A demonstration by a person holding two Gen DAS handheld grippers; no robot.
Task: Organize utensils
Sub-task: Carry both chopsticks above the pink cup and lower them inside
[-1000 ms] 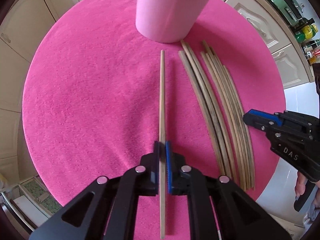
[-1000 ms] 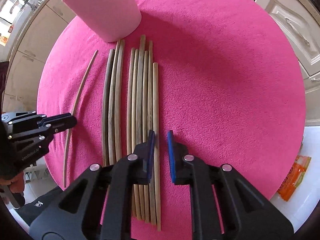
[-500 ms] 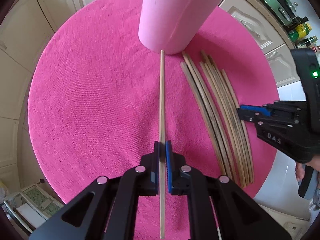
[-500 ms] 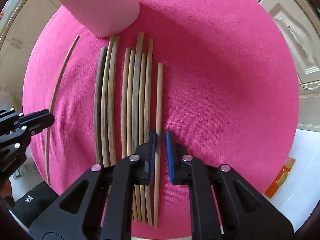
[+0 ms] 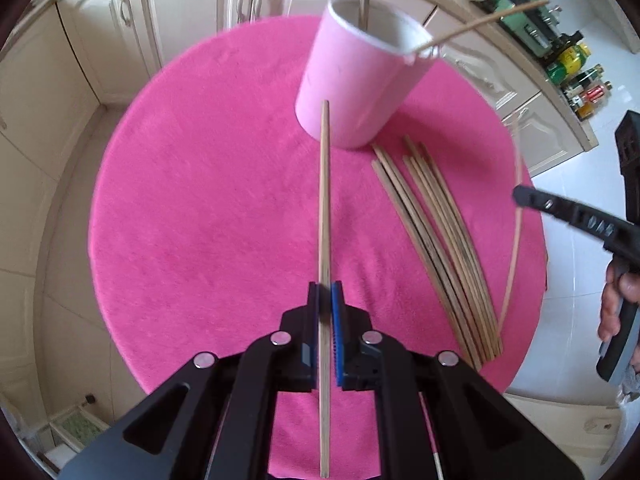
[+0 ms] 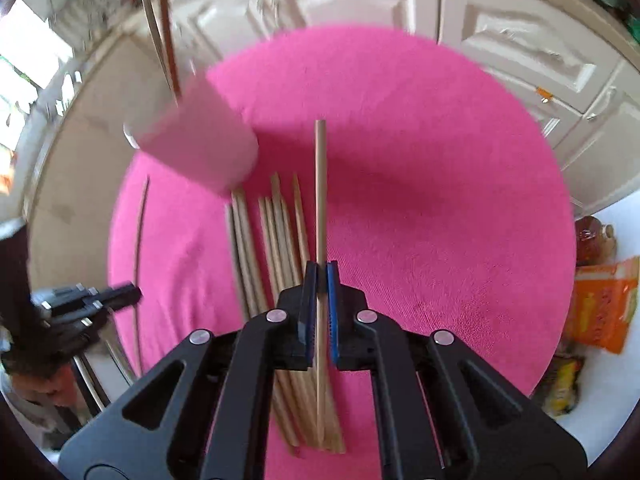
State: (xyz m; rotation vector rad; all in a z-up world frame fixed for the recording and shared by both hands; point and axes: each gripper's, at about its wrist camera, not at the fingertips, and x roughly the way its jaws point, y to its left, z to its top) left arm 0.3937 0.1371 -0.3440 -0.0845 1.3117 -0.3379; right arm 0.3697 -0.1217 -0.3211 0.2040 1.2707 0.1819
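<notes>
My left gripper (image 5: pixel 326 292) is shut on a wooden chopstick (image 5: pixel 324 200), held above the round pink mat (image 5: pixel 192 208) and pointing at the pink cup (image 5: pixel 356 92). The cup holds a few sticks leaning out of it. My right gripper (image 6: pixel 321 272) is shut on another chopstick (image 6: pixel 320 184), lifted off the mat. Several chopsticks (image 5: pixel 436 236) lie side by side on the mat right of the cup; the same pile of chopsticks (image 6: pixel 272 232) shows under the right gripper. The right gripper (image 5: pixel 520 194) shows at the right edge of the left wrist view with its thin stick.
Cream cabinet doors (image 5: pixel 180 12) ring the far side of the table. Bottles (image 5: pixel 576 80) stand on a counter at the upper right. An orange packet (image 6: pixel 604 304) and a jar (image 6: pixel 592 236) lie on the white floor to the right. A person's hand (image 5: pixel 616 304) holds the right tool.
Both grippers have risen with their chopsticks. The right gripper closed on the rightmost chopstick of the pile and lifted it. The cup's rim has come into view.
</notes>
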